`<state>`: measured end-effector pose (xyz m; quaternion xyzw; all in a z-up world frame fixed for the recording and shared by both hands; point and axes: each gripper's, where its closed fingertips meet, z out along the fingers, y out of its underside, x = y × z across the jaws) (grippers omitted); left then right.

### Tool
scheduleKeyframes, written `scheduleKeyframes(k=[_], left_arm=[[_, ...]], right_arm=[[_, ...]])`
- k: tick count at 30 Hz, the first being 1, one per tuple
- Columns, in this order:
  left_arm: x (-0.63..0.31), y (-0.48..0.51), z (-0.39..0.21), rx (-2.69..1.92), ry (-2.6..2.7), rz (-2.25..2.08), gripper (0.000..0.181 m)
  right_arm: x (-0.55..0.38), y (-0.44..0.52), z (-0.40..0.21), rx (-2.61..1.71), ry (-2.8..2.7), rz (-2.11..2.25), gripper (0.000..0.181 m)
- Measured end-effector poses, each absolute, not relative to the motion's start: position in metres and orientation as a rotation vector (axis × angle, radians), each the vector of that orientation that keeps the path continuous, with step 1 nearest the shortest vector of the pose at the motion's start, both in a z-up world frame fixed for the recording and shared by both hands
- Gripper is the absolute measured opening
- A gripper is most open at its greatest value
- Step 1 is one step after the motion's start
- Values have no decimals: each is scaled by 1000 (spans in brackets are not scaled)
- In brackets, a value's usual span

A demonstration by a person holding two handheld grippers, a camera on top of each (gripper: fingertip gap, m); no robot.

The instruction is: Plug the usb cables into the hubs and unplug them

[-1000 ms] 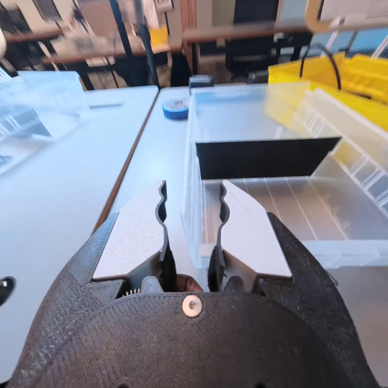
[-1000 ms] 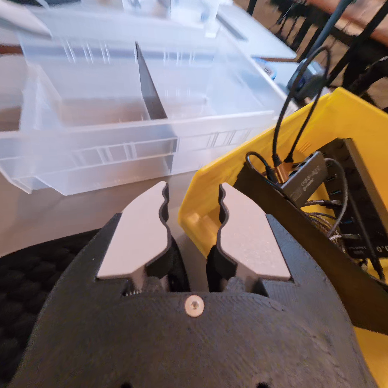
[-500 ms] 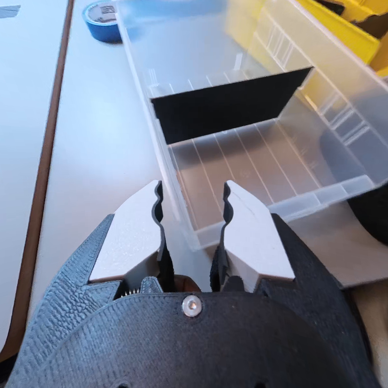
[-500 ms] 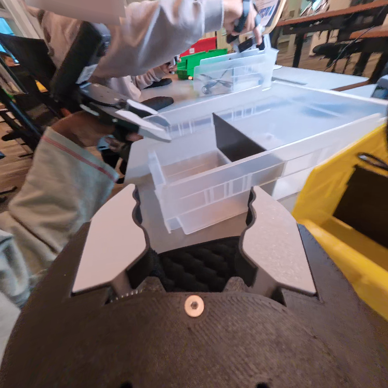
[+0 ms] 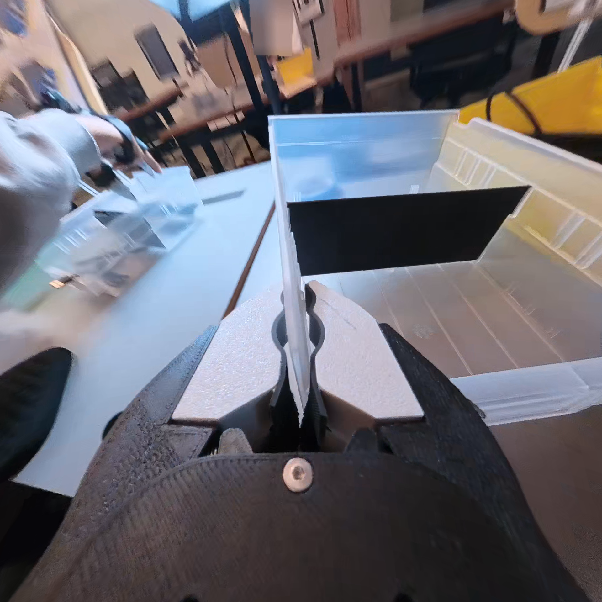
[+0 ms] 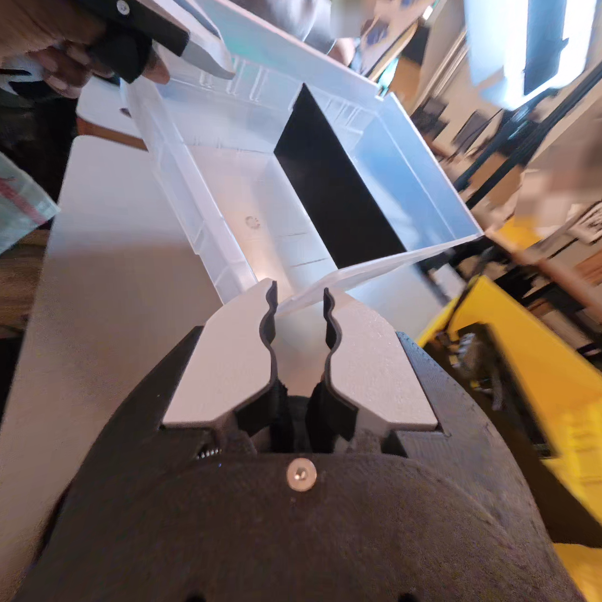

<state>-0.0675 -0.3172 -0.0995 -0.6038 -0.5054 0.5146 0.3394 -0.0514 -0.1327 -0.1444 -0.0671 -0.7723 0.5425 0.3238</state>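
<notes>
Left gripper (image 5: 294, 299): jaws now clamped on the side wall of the clear plastic bin (image 5: 439, 342), near its front corner. Half a second ago the same jaws stood apart just short of that corner; a second ago they hung well back over the table. So the grasp has only just been made.

Right gripper (image 6: 299, 298): jaws partly apart, straddling the near wall of the same bin (image 6: 374, 267) but not pressing on it, as far as the right wrist view shows. Half a second ago they were spread wider and well short of the bin; they have narrowed and moved in. The left gripper (image 6: 208, 62) shows at the far corner in this view, shut on the rim, with a hand behind it.

Bin: both compartments bare, split by a black divider (image 5: 397, 231). Whether it sits flat on the white table (image 5: 156, 309) or is slightly raised, cannot tell; both views are tilted.

Task's things: the USB hub with its cables lies in the yellow bin (image 6: 521, 391) to the right, seen only as a dark blurred tangle (image 6: 469, 355); no plug or port can be made out.

Reading: a two-handed hold on the empty bin is being set up, probably to shift it. No plugging or unplugging in hand yet.

Another person's sleeve and hand (image 5: 107, 146) work over a small clear box (image 5: 130, 221) at far left.
</notes>
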Motion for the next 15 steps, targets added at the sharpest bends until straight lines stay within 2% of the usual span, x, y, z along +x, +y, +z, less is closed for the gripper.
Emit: scheduleKeyframes(k=[7,15], left_arm=[[-57,-251,-14,-1150,-1000,1460,6],[-87,-87,-1,-1226,-686,1187,12]], right_arm=[[-50,-62,-58,-71,-1566,1358,23],[-37,93,-42,-213,-1415,1097,23]])
